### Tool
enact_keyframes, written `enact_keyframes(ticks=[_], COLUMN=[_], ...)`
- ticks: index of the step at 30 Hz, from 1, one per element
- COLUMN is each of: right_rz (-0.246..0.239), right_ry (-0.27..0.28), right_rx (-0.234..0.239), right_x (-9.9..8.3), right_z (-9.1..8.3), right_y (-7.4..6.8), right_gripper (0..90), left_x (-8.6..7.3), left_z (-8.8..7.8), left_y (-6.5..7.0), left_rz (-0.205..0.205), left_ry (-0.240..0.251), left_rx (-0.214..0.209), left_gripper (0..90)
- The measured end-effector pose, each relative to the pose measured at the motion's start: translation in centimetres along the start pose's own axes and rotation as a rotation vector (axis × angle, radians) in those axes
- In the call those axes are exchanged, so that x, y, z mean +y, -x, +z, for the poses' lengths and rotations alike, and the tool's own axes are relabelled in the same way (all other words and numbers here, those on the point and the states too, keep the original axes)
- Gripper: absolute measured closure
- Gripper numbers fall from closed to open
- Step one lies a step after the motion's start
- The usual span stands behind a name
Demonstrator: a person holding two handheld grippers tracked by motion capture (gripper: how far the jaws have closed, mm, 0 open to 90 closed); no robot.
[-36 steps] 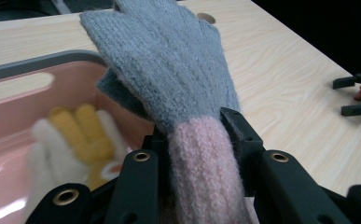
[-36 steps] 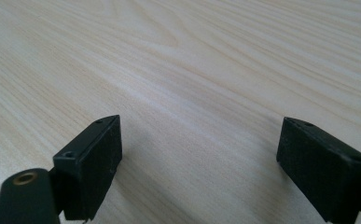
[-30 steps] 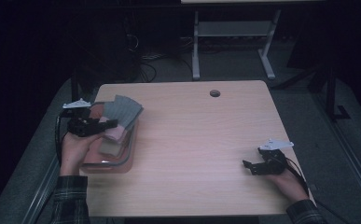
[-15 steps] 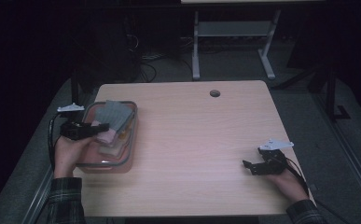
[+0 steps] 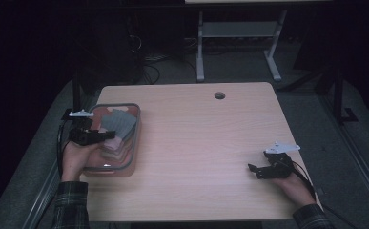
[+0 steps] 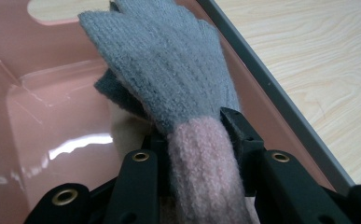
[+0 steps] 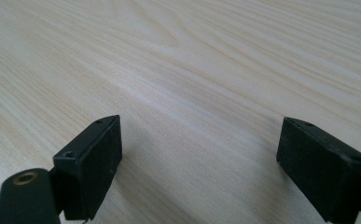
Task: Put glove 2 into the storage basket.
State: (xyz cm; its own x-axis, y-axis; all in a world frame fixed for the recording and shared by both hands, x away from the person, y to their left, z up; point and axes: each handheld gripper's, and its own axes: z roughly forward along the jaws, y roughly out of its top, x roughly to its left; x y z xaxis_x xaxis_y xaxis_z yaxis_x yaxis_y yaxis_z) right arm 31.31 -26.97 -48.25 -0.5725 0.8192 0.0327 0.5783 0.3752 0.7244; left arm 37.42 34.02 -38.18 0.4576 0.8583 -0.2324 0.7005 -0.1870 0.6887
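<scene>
The left gripper (image 5: 107, 135), jaws clamped on the grey-and-pink glove (image 6: 178, 93), has lowered it into the pink container (image 5: 133, 143) at the desk's left; release seems next; the right gripper (image 5: 257, 170) rests with jaws wide

Plaid flannel sleeves at 6 o'clock – left gripper (image 5: 107, 135) and right gripper (image 5: 254, 169) black, brass-ringed screw holes, grey three-cornered plates, black cables.

My left gripper (image 5: 109, 135) holds a grey knitted glove with a pink cuff (image 5: 119, 122) over the clear pink-tinted plastic box (image 5: 130, 157) at the left edge of the light wooden table (image 5: 201, 143). My right gripper (image 5: 254, 170) rests near the right edge, well apart.
</scene>
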Motion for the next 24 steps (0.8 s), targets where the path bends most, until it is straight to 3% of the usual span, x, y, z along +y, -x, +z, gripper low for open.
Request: enact_keyframes(ticks=[6,7,9,14,15,17,19,24], right_rz=[0.000,0.000,0.000,0.000,0.000,0.000,0.000,0.000], right_ry=[0.000,0.000,0.000,0.000,0.000,0.000,0.001,0.001], right_rx=[0.000,0.000,0.000,0.000,0.000,0.000,0.000,0.000], right_x=[0.0,0.0,0.0,0.0,0.0,0.0,0.0,0.0], right_z=[0.0,0.0,0.0,0.0,0.0,0.0,0.0,0.0], right_y=[0.0,0.0,0.0,0.0,0.0,0.0,0.0,0.0], right_gripper=[13.6,13.6,13.6,13.7,13.6,13.6,13.6,13.7], left_x=[0.4,0.3,0.1,0.2,0.0,-0.2,-0.2,0.0], left_z=[-0.3,-0.1,0.2,0.2,0.7,1.2,1.1,1.1], left_y=[0.5,0.6,0.4,0.7,0.6,0.4,0.5,0.9], left_rz=[0.009,0.005,-0.022,-0.004,-0.005,-0.008,0.025,0.089], left_ry=[0.003,-0.006,0.002,-0.013,-0.044,-0.061,-0.071,-0.093], left_rx=[-0.007,0.000,-0.026,-0.020,-0.010,0.001,0.032,0.116], left_gripper=[67.9,67.8,67.8,67.2,66.7,64.9,60.7,39.7])
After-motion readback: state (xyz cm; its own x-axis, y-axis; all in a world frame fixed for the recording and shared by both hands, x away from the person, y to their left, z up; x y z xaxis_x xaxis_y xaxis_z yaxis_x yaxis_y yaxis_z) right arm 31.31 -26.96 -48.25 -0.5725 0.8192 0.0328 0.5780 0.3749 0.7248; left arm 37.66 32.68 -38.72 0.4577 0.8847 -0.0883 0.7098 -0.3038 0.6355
